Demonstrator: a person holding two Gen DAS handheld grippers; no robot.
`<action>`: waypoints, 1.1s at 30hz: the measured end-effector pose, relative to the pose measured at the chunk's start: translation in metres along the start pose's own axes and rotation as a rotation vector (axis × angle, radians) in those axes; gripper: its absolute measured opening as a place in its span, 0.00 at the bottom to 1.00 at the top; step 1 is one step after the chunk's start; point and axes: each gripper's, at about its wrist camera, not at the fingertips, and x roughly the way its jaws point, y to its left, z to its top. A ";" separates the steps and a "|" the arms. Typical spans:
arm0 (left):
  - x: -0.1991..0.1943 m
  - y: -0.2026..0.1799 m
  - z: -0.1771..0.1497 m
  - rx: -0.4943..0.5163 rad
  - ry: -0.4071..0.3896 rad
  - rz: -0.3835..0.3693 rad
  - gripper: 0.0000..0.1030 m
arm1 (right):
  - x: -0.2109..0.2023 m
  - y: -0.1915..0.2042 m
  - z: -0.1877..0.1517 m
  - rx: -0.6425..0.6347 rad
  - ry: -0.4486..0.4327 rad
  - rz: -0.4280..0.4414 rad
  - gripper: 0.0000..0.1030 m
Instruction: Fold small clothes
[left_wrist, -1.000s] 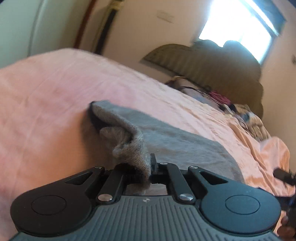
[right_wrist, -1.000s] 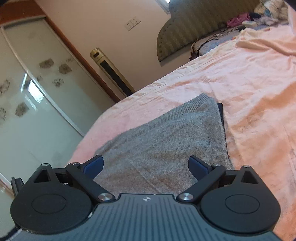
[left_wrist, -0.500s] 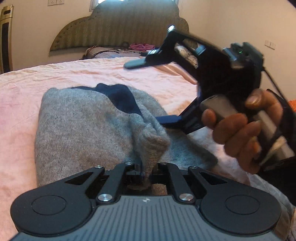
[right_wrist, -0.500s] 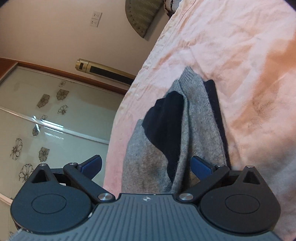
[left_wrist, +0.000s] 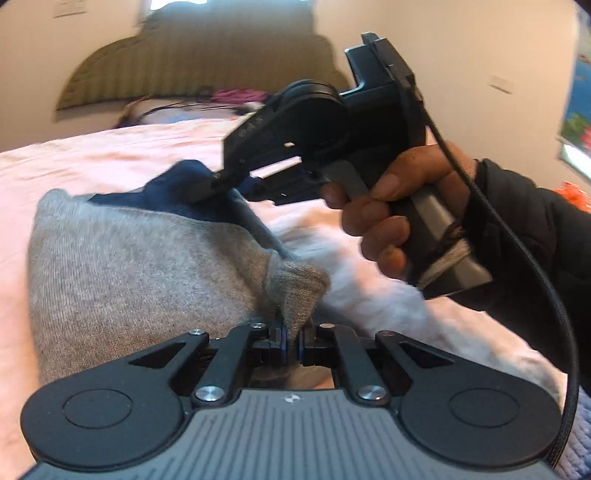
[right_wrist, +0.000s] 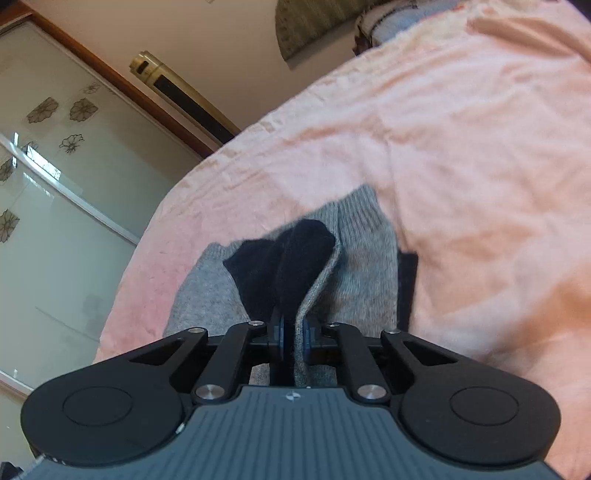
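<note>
A small grey knitted garment (left_wrist: 140, 266) with a dark navy part (left_wrist: 173, 192) lies partly folded on the pink bedsheet (left_wrist: 74, 158). My left gripper (left_wrist: 291, 338) is shut on a bunched grey corner of it. My right gripper (right_wrist: 293, 332) is shut on the garment's edge, where grey knit (right_wrist: 365, 266) and the navy fabric (right_wrist: 280, 262) meet. In the left wrist view the right gripper (left_wrist: 210, 188) reaches in from the right, its tips at the navy part.
The pink bedsheet (right_wrist: 461, 147) covers the bed all around the garment. A padded headboard (left_wrist: 207, 55) with clothes and cables in front stands at the far end. A sliding glass wardrobe (right_wrist: 55, 184) and a tall floor unit (right_wrist: 177, 92) stand beside the bed.
My right gripper has closed on the garment's edge; half a second ago it was open. The left gripper keeps its hold and has carried its corner over the garment.
</note>
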 end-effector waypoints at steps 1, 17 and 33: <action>0.007 -0.004 -0.002 0.008 0.030 -0.003 0.05 | -0.008 -0.001 0.000 -0.008 -0.022 -0.003 0.14; -0.078 0.167 -0.019 -0.548 -0.113 -0.132 0.85 | -0.011 -0.056 -0.006 0.130 -0.069 0.006 0.84; -0.043 0.222 0.007 -0.691 -0.045 -0.106 0.31 | 0.022 -0.006 -0.008 0.039 -0.060 0.001 0.25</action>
